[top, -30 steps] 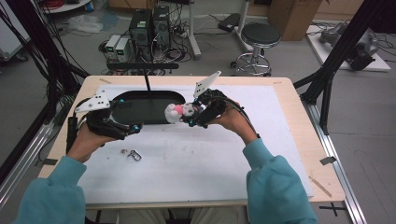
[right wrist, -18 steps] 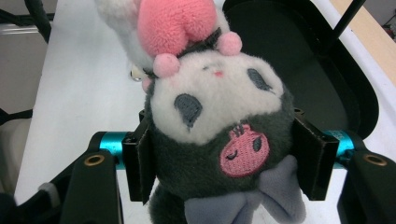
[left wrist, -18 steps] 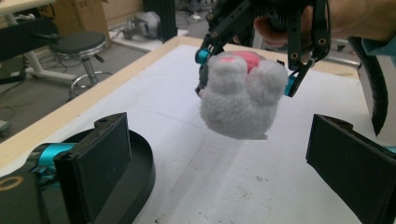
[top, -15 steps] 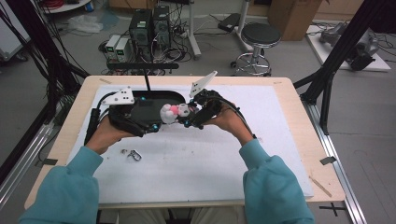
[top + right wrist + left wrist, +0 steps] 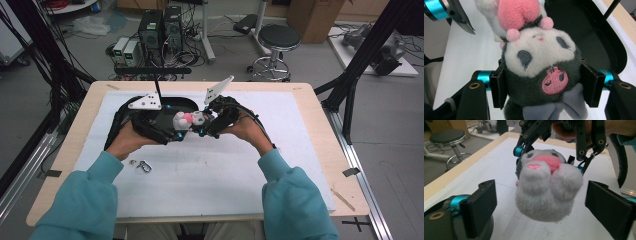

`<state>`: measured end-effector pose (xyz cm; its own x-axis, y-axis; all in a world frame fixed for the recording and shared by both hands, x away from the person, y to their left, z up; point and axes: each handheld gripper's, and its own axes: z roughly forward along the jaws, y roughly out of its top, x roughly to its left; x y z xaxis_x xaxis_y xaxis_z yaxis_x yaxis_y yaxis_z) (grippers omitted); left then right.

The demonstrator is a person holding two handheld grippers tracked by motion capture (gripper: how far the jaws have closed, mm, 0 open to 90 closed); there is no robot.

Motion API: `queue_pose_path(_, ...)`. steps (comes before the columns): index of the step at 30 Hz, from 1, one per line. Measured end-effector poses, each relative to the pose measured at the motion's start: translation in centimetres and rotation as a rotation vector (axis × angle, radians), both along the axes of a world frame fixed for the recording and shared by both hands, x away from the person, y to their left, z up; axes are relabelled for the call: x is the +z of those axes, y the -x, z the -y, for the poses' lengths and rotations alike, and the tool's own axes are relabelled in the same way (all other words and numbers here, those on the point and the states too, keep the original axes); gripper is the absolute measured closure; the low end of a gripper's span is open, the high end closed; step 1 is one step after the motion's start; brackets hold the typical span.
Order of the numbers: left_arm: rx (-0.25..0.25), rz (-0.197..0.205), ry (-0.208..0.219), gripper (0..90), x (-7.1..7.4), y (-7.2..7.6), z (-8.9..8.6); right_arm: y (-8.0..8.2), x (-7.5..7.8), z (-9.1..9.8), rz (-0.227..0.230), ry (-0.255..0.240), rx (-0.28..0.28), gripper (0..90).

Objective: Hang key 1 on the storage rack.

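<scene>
While my right gripper point(image 5: 200, 126) clamps the plush toy point(image 5: 188, 120) by its dark head, I hold the toy off the white mat point(image 5: 210, 175) between my two hands, over the middle of the table's far half. In the right gripper view the toy point(image 5: 539, 62) hangs upside down to the camera: white face, grey eyes, a pink skull patch on the dark hood, a grey bow at the bottom, and a pink heart held between its white paws. My two black pads point(image 5: 499, 85) press into the sides of the hood, jaws almost fully closed on it.

My left gripper point(image 5: 172, 131) faces the toy from the other side. Its jaws have just been closing a little, yet they stand wide, and in the left gripper view the toy's white body point(image 5: 546, 192) hangs between the pads point(image 5: 480, 207) with open space on either side; neither pad touches the fur.

Behind the grippers a black oval tray point(image 5: 182, 104) lies on the mat, partly hidden by my hands. A small metal clasp point(image 5: 142, 165) lies on the mat near my left sleeve point(image 5: 85, 195). The wooden table point(image 5: 320, 130) shows around the mat's edges.
</scene>
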<state>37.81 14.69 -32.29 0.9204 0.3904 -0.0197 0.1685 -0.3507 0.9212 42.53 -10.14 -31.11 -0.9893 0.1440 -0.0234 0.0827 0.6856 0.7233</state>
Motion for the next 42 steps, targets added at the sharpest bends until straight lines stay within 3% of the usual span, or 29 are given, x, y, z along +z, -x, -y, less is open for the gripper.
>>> queue_pose_path(9, 0.015, -0.029, -0.041, 24.9, -0.13, -0.27, 0.32, 0.14, -0.18, -0.28, -0.004, 0.02, 0.011, 35.2)
queue_pose_path(17, 0.008, -0.027, -0.074, 32.4, -0.3, -0.14, 0.66, 0.11, -0.19, -0.35, -0.005, 0.012, 0.012, 35.2)
queue_pose_path(21, -0.006, -0.009, -0.067, 44.8, -0.14, -0.04, 0.61, 0.06, -0.11, -0.3, -0.007, 0.012, 0.005, 35.1)
queue_pose_path(29, 0.007, -0.006, -0.078, 50.8, -0.09, 0.12, 0.74, 0.01, -0.21, -0.36, -0.004, 0.019, 0.007, 34.0)
queue_pose_path(33, 0.013, 0.014, -0.073, 53.4, 0.17, 0.3, 0.63, -0.03, -0.24, -0.33, 0.008, -0.004, 0.007, 26.4)
queue_pose_path(36, 0.02, 0.013, -0.073, 53.5, 0.2, 0.31, 0.58, 0.15, -0.36, -0.43, 0.005, -0.023, 0.008, 2.3)
queue_pose_path(38, 0.027, 0.009, -0.075, 53.5, 0.26, 0.25, 0.37, 0.39, -0.2, -0.52, 0.024, -0.028, -0.016, 0.6)
queue_pose_path(42, 0.034, 0.016, -0.066, 53.5, 0.4, 0.27, 0.12, 0.39, 0.33, -0.04, -0.005, -0.079, -0.077, 0.6)
